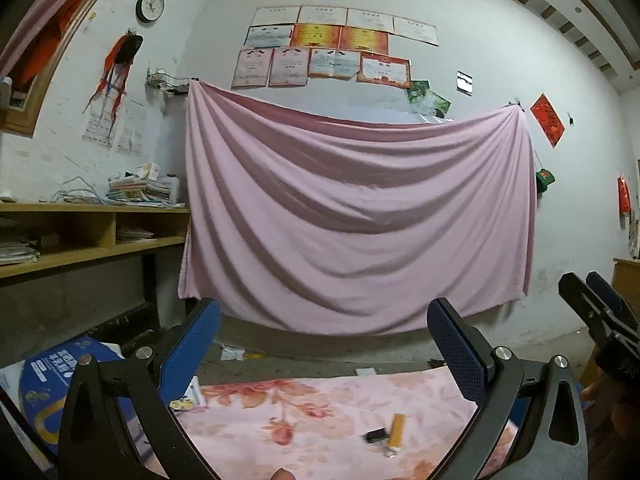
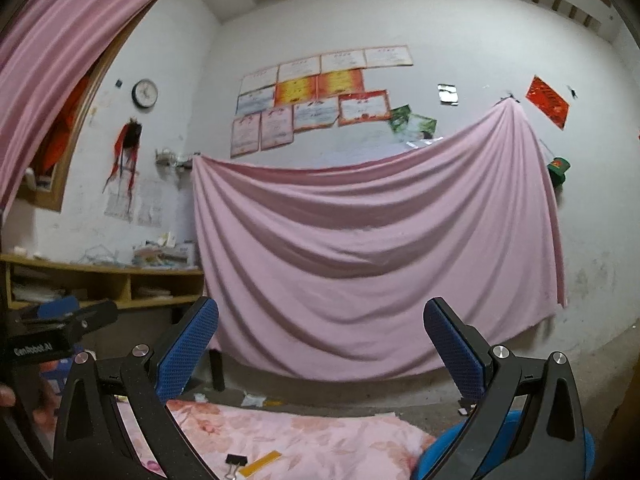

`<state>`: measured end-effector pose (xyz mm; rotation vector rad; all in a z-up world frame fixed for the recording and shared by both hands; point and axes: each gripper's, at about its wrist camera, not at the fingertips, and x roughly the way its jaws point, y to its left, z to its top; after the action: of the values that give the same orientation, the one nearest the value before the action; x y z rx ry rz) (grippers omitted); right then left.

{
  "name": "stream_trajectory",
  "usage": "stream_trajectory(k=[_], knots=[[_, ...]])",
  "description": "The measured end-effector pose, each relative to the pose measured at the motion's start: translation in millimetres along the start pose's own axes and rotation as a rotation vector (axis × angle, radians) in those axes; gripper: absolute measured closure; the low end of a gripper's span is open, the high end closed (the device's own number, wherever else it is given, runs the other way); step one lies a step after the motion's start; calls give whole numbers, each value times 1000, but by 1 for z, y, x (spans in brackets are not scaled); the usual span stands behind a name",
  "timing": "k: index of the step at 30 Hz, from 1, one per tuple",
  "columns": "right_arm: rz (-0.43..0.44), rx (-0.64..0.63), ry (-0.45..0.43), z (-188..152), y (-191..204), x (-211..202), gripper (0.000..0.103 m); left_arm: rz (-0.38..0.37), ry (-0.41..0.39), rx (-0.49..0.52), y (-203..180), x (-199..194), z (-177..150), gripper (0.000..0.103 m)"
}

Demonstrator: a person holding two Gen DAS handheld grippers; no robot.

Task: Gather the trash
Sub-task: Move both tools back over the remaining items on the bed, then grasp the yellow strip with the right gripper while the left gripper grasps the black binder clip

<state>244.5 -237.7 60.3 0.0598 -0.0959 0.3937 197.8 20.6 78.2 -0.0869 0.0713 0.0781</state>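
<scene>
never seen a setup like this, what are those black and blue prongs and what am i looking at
Those prongs are two hand-held claws, one in each of a person's hands, each with a wide-angle camera looking along its fingers. One picture comes from the left claw, the other from the right claw. Both are open and hold nothing. Below lies a pink floral cloth carrying a black binder clip and a yellow flat stick-shaped item, likely trash to collect. A pink sheet hangs on the wall behind.

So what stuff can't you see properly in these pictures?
- Binder clip and yellow strip: left wrist view, blurred.
- Wall certificates: writing too small in both views.
- Blue container: right wrist view, mostly hidden by the right gripper's finger.
- Whatever the pink sheet covers.
</scene>
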Motion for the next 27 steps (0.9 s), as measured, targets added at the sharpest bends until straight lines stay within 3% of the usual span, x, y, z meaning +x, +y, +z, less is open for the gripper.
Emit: stream_trajectory(k=[6,15,22,27], knots=[[17,-20,129,-15,11,23,0,0,71,10,19,10,-17,2],[16,-23,467,-49,14,77,0,18,268,-5,28,49,-47,2],[77,-20,774,-89,21,119,21,24,463,-64,35,82,-72,2],[101,-29,912,-109,28,139,46,22,552,-114,42,97,-84,3]])
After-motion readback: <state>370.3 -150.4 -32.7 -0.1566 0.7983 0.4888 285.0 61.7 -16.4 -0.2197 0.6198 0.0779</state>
